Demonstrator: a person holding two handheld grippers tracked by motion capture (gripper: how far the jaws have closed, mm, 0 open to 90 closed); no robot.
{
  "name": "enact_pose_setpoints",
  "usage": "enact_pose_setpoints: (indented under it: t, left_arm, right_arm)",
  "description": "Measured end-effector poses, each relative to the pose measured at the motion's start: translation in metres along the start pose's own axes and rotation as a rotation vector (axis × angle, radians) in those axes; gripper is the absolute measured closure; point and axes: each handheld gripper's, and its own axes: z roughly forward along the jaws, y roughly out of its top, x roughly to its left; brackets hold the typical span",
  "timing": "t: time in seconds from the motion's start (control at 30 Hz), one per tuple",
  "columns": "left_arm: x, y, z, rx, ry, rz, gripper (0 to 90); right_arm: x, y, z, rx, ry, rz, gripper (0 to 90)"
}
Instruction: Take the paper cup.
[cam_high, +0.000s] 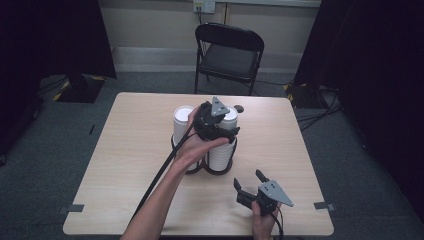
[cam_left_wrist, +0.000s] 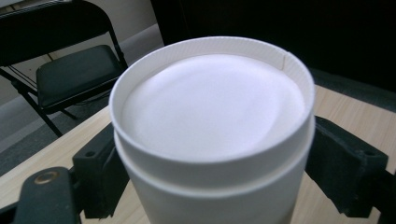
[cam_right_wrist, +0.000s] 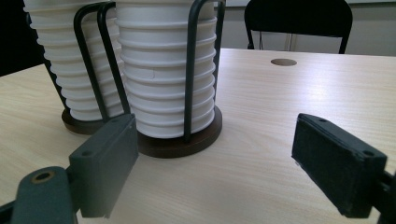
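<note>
**Pale table, dark room**

The pale wooden square table (cam_high: 130, 165) sat mid-frame on grey carpet, black folding chair (cam_high: 229, 52) above. Left gripper (cam_high: 216, 121) clamped the upturned white paper cup stack (cam_left_wrist: 212, 140) (centre); right gripper (cam_high: 250, 183), lower right, gaped near the edge.

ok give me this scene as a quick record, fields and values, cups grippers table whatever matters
surface: wooden table
cups: two stacks of white upside-down cups, left stack, right stack
holder: dark wire cup rack on round bases, one stack in each side
left gripper: at the top of the right stack, jaws on either side of the top cup
right gripper: open, holding nothing, low over the table's near right part
background: black folding chair beyond the table
</note>
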Motion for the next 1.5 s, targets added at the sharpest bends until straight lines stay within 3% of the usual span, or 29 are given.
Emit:
enact_pose_setpoints:
  t: [0.1, 0.53, 1.5]
  left_arm:
    - [0.001, -0.001, 0.004, 0.022, 0.002, 0.004, 17.0]
    - [0.004, 0.0, 0.002, 0.015, -0.019, -0.029, 19.1]
    - [0.005, 0.002, -0.016, -0.137, -0.018, -0.082, 19.8]
  right_arm:
    - [0.0, 0.0, 0.001, 0.005, 0.0, -0.002, 14.2]
    - [0.0, 0.0, -0.001, -0.004, -0.005, 0.004, 14.2]
    - [0.0, 0.0, 0.0, -0.004, -0.008, 0.005, 14.2]
